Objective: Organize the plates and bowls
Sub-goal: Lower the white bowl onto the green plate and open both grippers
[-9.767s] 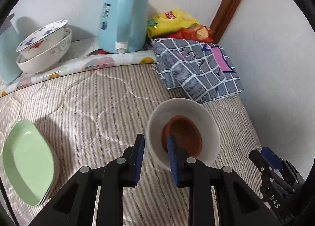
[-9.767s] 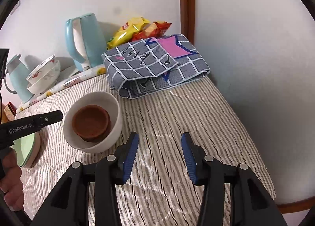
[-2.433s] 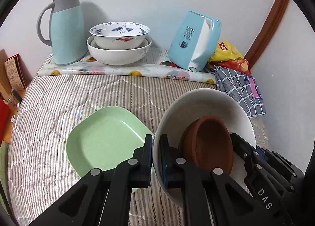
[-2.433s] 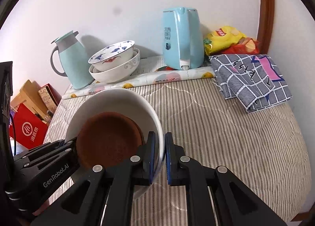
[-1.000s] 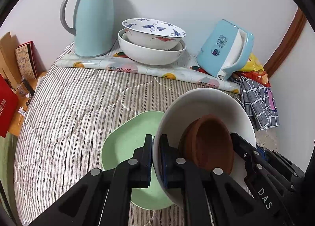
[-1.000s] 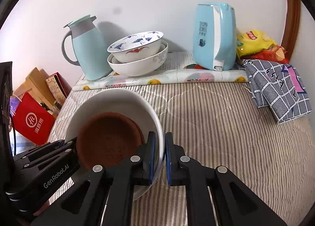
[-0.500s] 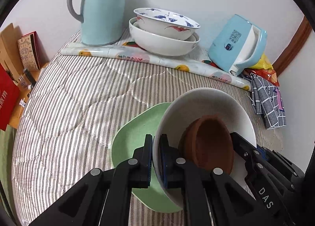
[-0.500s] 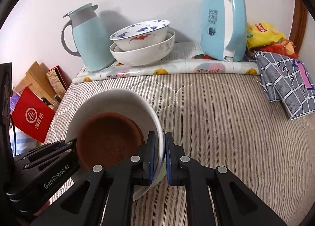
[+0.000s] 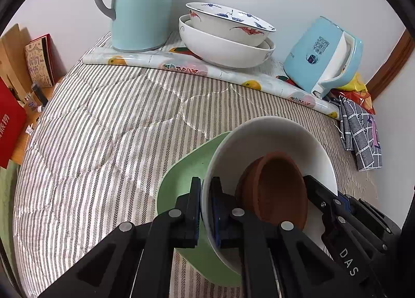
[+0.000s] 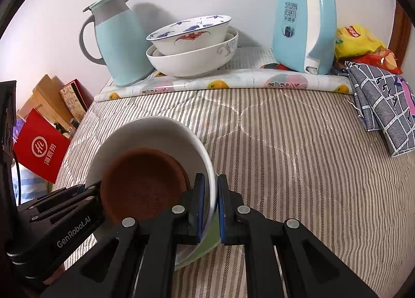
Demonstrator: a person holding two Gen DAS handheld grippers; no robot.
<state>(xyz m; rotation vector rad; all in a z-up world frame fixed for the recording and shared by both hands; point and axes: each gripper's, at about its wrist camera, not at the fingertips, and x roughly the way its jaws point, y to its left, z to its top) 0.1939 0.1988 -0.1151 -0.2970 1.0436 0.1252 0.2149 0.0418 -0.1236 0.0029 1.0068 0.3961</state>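
A white bowl (image 9: 272,137) with a brown bowl (image 9: 277,189) nested inside is held by both grippers. My left gripper (image 9: 206,207) is shut on the bowl's left rim; my right gripper (image 10: 211,202) is shut on its right rim. The white bowl (image 10: 155,134) and brown bowl (image 10: 142,181) hang just above a green plate (image 9: 186,176), whose edge shows under the bowl in the right wrist view (image 10: 211,238). Two stacked patterned bowls (image 9: 225,38) stand at the back, also seen in the right wrist view (image 10: 192,49).
A light-blue thermos jug (image 9: 140,5) and a blue kettle (image 9: 326,56) stand on a fruit-print mat (image 9: 181,62) by the wall. A checked cloth (image 10: 384,101) and snack bags (image 10: 363,43) lie at the right. Boxes and a red bag (image 10: 39,147) sit beyond the left edge.
Both grippers have carried the white bowl leftward and forward over the green plate. The stacked bowls and jug at the back look closer. Both grips are unchanged.
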